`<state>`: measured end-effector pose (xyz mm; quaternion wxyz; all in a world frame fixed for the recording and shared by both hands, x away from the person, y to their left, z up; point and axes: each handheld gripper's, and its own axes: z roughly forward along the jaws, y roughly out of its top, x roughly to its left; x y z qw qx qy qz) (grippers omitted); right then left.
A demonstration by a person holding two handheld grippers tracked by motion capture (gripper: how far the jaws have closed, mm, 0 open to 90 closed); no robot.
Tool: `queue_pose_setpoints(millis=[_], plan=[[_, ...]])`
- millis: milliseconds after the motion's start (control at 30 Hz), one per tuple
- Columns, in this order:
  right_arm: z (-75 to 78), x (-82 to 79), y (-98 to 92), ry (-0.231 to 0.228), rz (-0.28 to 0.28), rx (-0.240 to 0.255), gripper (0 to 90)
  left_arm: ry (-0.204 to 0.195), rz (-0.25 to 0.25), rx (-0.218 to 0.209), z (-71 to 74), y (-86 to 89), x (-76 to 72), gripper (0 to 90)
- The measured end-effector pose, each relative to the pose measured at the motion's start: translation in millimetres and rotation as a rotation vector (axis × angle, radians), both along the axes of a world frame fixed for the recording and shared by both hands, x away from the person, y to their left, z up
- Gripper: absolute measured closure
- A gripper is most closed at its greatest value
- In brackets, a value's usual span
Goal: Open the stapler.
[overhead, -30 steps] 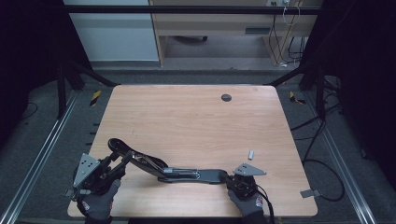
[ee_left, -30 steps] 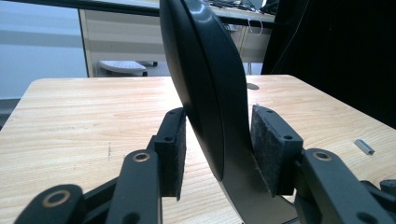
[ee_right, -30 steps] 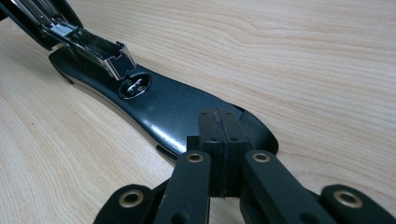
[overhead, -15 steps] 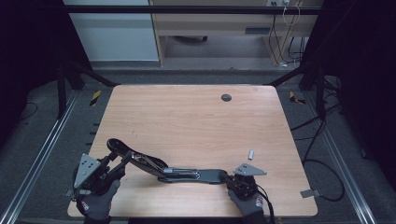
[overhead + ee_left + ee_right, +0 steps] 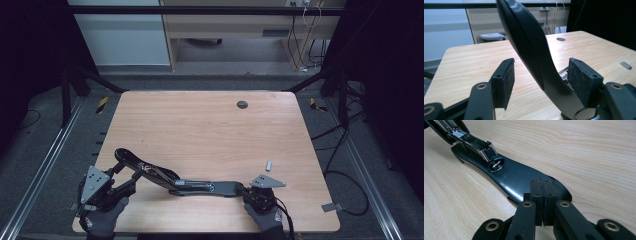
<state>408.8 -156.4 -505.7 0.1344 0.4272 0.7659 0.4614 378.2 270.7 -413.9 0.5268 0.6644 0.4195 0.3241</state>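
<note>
A black stapler (image 5: 175,180) lies swung fully open along the near edge of the wooden table (image 5: 210,130), stretching from near the near-left corner toward the middle of that edge. Its base plate (image 5: 511,176) rests flat on the wood, and the silver staple channel (image 5: 472,141) with the round anvil (image 5: 496,165) below it shows in the right gripper view. The top cover (image 5: 526,42) rises off the table at the left end, curving up and away.

The left gripper (image 5: 117,180), held in a gloved hand (image 5: 100,220) at the near-left corner, has the cover between its 2 pads (image 5: 507,77). Its jaws have just been opening and now stand wide: the left pad is clear of the cover, while the right pad sits just beside it, possibly touching, though the angle makes that hard to judge.

The right gripper (image 5: 245,191), held by the other gloved hand (image 5: 267,220) near the middle-right of the near edge, has its jaws drawn together at the tip of the base plate. The pads (image 5: 543,192) look pressed against each other over the plate's rounded end, so it seems pinched on that edge.

A small grey metal piece (image 5: 269,165) lies on the table toward the right edge, apart from the stapler. A dark round grommet (image 5: 242,104) sits near the far edge.
</note>
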Motion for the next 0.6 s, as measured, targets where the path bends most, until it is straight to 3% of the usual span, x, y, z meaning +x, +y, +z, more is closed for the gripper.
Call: queue_pose_setpoints(millis=[233,600], plan=[[3.4,-0.8,-3.0,-0.009,-0.004,0.019,83.5,0.020,-0.001,0.024,1.0,0.7,0.1,32.6],[8.8,0.3,-8.5,-0.034,-0.006,0.014,68.9,-0.008,0.023,0.015,17.2,6.2,2.1,30.9]])
